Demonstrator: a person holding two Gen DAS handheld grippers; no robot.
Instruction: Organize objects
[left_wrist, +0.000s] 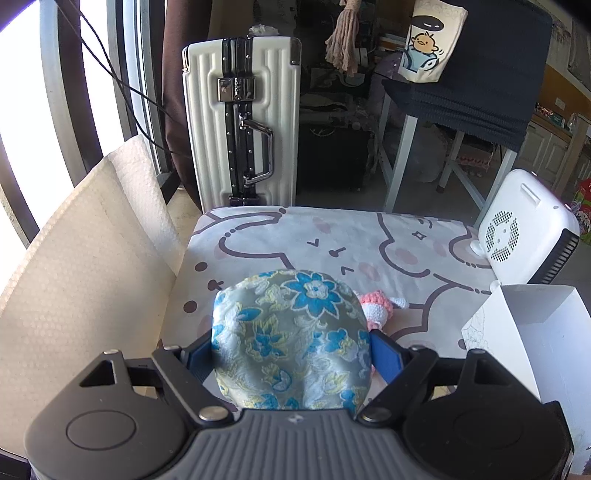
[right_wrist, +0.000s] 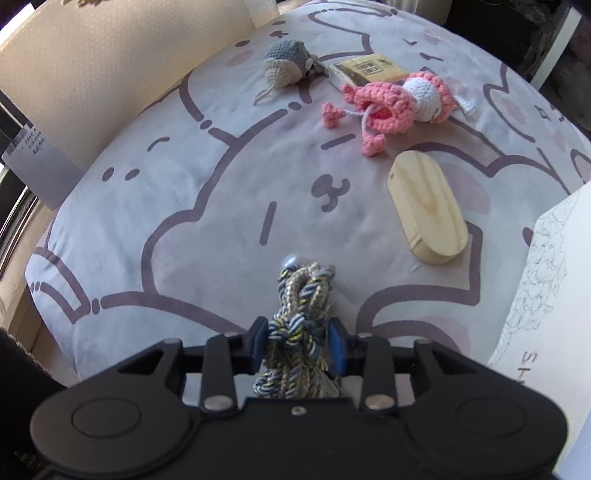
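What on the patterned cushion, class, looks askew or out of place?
The pink crochet doll lies toppled on its side, limbs splayed, against the small yellow box. The grey crochet toy lies tipped over beside it. The wooden oval block sits flat but at an angle. Nothing looks spilled or damaged.
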